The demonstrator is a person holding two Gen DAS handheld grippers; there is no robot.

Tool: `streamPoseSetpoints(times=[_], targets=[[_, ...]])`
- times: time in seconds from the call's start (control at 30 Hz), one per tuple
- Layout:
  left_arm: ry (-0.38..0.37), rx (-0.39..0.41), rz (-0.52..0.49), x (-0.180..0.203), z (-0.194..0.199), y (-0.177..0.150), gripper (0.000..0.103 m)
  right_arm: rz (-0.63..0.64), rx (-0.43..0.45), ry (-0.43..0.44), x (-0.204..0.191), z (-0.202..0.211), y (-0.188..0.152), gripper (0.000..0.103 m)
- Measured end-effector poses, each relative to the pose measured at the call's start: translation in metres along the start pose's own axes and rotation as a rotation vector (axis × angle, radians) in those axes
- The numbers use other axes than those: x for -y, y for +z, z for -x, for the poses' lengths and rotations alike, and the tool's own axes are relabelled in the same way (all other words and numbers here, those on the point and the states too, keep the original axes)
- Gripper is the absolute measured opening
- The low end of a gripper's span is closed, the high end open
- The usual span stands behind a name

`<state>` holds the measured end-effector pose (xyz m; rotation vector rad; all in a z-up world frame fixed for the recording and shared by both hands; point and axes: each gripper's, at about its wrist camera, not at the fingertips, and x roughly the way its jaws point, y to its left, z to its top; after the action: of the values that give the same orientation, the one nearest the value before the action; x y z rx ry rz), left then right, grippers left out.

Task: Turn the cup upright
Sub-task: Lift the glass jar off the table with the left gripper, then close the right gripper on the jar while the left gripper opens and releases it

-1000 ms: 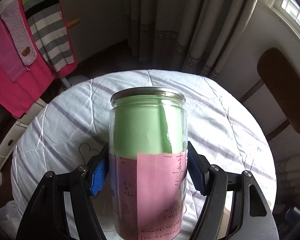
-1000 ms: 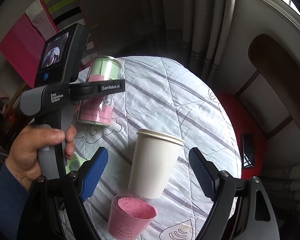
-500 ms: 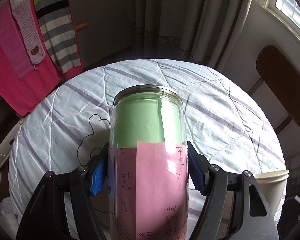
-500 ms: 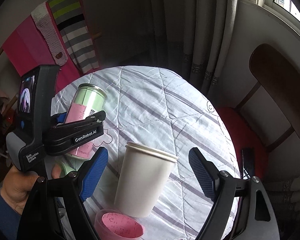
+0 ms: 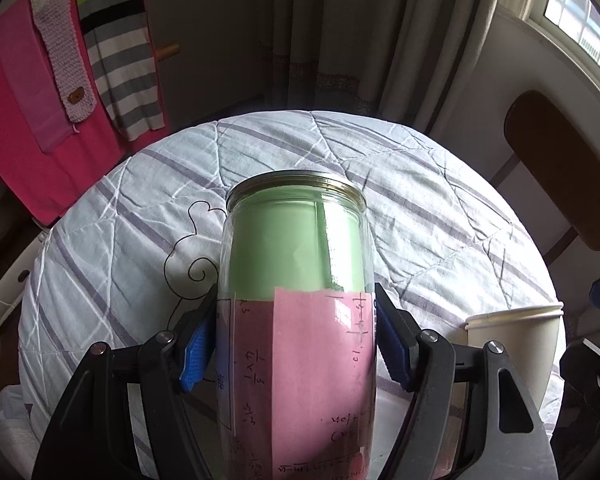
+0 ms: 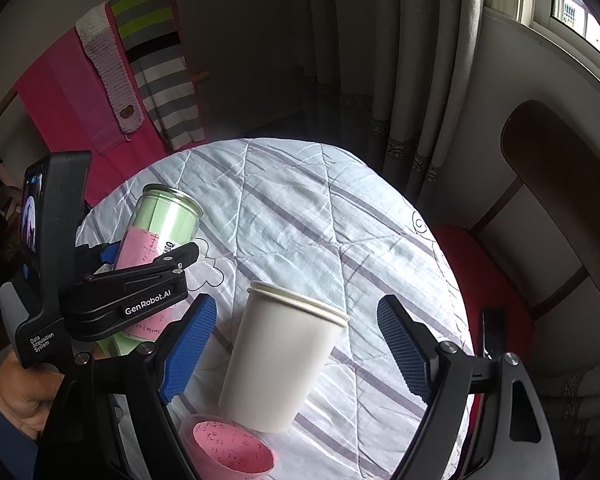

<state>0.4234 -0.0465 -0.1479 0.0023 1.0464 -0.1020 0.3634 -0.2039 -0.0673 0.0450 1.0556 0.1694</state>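
The left hand-held gripper (image 5: pixel 296 340) is clamped on a clear glass jar (image 5: pixel 296 280), its blue pads pressed against both sides of the jar's lower half. The jar is lined with green paper above and pink paper with handwriting below, and its rim points up and away from the camera; in the right wrist view the jar (image 6: pixel 160 232) leans tilted over the left part of the round table (image 6: pixel 300 208), which is covered in a pale quilted cloth with grey stripes. The right hand-held gripper (image 6: pixel 296 348) has its fingers spread wide apart, one on either side of a white paper cup (image 6: pixel 280 360) without touching it. The paper cup stands near the table's front edge with its rim up. Just in front of it sits a small pink cup (image 6: pixel 232 452), open side up. A person's hand (image 6: pixel 24 396) grips the left device's handle.
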Motion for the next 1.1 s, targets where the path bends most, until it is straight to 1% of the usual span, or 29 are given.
streamPoseSetpoints(times=[0.17,0.27,0.37,0.47,0.5,0.53,0.6,0.63,0.67,0.7,0.77,0.8,0.83,0.87,0.97,1.0,1.07,1.1], targets=[[-0.002,-0.015,-0.005,0.001,0.003,-0.005,0.072,0.009,0.003,0.008,-0.003,0.0,-0.001,0.084],[-0.003,-0.002,-0.005,0.0,0.01,-0.006,0.072,0.02,0.008,0.011,-0.006,0.002,-0.001,0.084],[-0.024,-0.008,0.013,-0.002,0.013,0.0,0.072,0.026,0.008,0.013,-0.007,0.003,0.0,0.084],[-0.05,-0.027,0.039,-0.007,0.027,0.005,0.074,0.019,-0.001,0.029,-0.009,0.008,0.003,0.084],[-0.049,-0.022,0.039,-0.009,0.035,0.005,0.077,0.015,-0.012,0.046,-0.01,0.01,0.007,0.084],[-0.038,-0.022,0.031,-0.013,0.045,0.005,0.08,0.005,-0.021,0.069,-0.01,0.013,0.01,0.084],[0.005,-0.019,0.005,-0.02,0.066,0.003,0.081,-0.03,-0.028,0.121,-0.013,0.019,0.023,0.084],[0.054,-0.011,0.0,-0.027,0.078,0.002,0.083,-0.048,-0.032,0.154,-0.016,0.021,0.03,0.084],[0.082,-0.01,0.0,-0.034,0.086,0.002,0.084,-0.069,-0.054,0.19,-0.021,0.018,0.041,0.084],[0.104,-0.014,0.006,-0.041,0.093,0.002,0.087,-0.082,-0.078,0.214,-0.026,0.013,0.048,0.084],[0.115,-0.034,0.016,-0.055,0.104,0.0,0.088,-0.108,-0.199,0.259,-0.04,-0.019,0.061,0.084],[0.127,-0.041,0.015,-0.062,0.107,-0.002,0.091,-0.121,-0.251,0.284,-0.044,-0.035,0.063,0.084],[0.159,-0.058,0.009,-0.069,0.108,-0.003,0.091,-0.129,-0.315,0.315,-0.051,-0.055,0.064,0.084],[0.178,-0.067,0.01,-0.075,0.108,-0.004,0.091,-0.135,-0.391,0.323,-0.058,-0.076,0.064,0.084],[0.201,-0.087,0.031,-0.091,0.105,-0.008,0.091,-0.135,-0.536,0.305,-0.076,-0.124,0.06,0.084],[0.198,-0.097,0.046,-0.096,0.103,-0.009,0.091,-0.148,-0.556,0.295,-0.079,-0.134,0.058,0.084],[0.19,-0.104,0.072,-0.104,0.1,-0.009,0.091,-0.135,-0.609,0.281,-0.087,-0.155,0.054,0.084],[0.188,-0.11,0.08,-0.107,0.098,-0.01,0.091,-0.15,-0.62,0.279,-0.087,-0.162,0.052,0.081]])
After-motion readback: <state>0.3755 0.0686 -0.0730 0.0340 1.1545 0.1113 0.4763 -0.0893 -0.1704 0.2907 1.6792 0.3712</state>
